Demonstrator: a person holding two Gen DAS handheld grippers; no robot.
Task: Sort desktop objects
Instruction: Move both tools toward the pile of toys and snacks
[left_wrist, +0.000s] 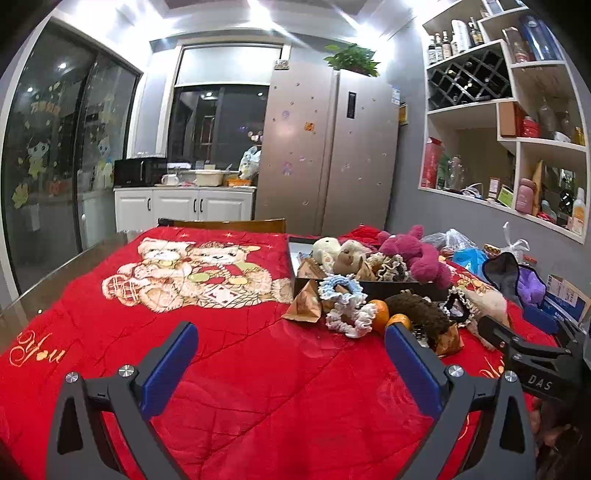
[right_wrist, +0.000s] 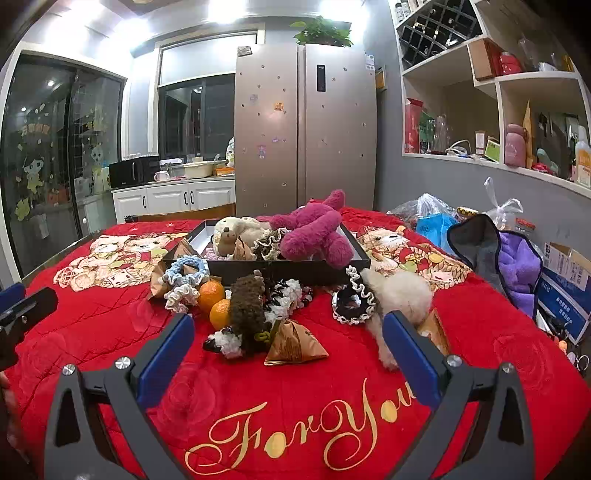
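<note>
A black tray (right_wrist: 280, 271) on the red blanket (right_wrist: 295, 398) holds a magenta plush (right_wrist: 314, 230), cream plush toys (right_wrist: 236, 230) and scrunchies. In front of it lie two oranges (right_wrist: 216, 301), a brown plush (right_wrist: 249, 310), a blue scrunchie (right_wrist: 186, 267), a black-and-white scrunchie (right_wrist: 352, 299), a white plush (right_wrist: 400, 295) and a gold pyramid packet (right_wrist: 293, 345). My right gripper (right_wrist: 288, 339) stands open just short of the packet, holding nothing. My left gripper (left_wrist: 291, 349) is open over bare blanket, left of the pile (left_wrist: 362, 310). The tray (left_wrist: 369, 286) shows at upper right in the left wrist view.
A purple-and-grey cloth (right_wrist: 509, 258), plastic bags (right_wrist: 432, 218) and a cardboard box (right_wrist: 565, 280) crowd the table's right side. A wooden chair back (left_wrist: 221, 224) stands at the far edge. The right gripper's body (left_wrist: 532, 354) shows at the left wrist view's right edge.
</note>
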